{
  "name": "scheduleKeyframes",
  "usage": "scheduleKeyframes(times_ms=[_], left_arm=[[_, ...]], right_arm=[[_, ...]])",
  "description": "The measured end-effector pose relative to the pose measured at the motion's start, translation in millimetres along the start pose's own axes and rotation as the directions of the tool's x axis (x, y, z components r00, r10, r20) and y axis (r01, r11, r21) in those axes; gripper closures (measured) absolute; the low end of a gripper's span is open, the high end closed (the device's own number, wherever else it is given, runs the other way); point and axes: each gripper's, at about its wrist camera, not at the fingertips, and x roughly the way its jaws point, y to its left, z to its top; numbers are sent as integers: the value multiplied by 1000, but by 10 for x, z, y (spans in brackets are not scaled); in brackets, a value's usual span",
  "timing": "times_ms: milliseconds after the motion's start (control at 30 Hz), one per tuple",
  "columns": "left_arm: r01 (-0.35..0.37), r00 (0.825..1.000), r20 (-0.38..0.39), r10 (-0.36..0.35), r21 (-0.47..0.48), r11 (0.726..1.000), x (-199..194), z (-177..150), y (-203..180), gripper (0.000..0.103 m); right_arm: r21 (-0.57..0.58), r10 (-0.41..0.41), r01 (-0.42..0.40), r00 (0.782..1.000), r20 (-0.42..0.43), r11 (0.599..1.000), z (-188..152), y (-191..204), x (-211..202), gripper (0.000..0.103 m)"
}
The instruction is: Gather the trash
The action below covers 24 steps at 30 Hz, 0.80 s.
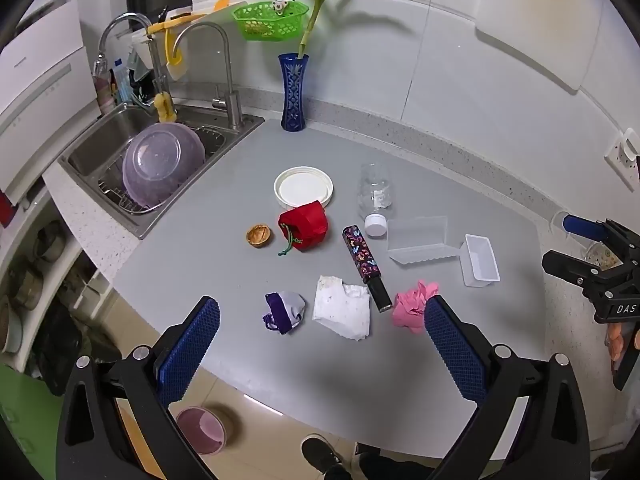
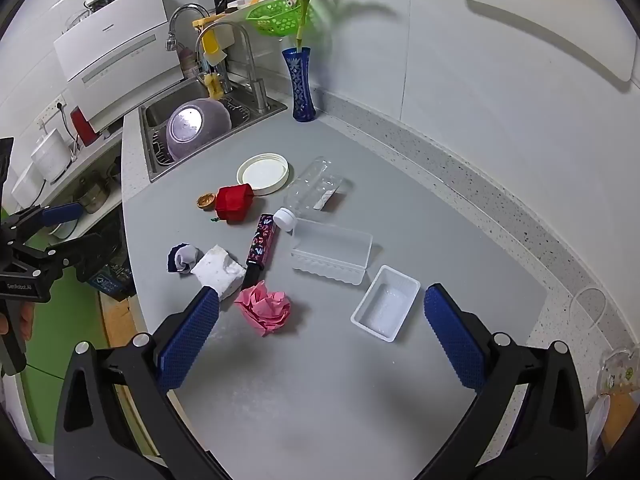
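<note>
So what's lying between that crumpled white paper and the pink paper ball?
A black tube with a colourful patterned cap lies between the crumpled white paper and the pink paper ball. The left wrist view shows it best.

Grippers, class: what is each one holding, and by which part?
Nothing is held. The left gripper and right gripper both hover open above the counter.

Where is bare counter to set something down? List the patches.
Bare: the near counter edge in front of the pink paper and white tray; also between blue vase and white lid. The middle is crowded.
</note>
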Motion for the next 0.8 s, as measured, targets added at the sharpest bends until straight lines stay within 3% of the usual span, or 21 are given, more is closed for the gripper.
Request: scheduleKeyframes(times_ms=[800], left_arm=[[7,1000,5,-7,1,1000,-85,6,-33,5]], right_arm=[[-1,1,-1,1000,5,1000,-3,21,-30,3]])
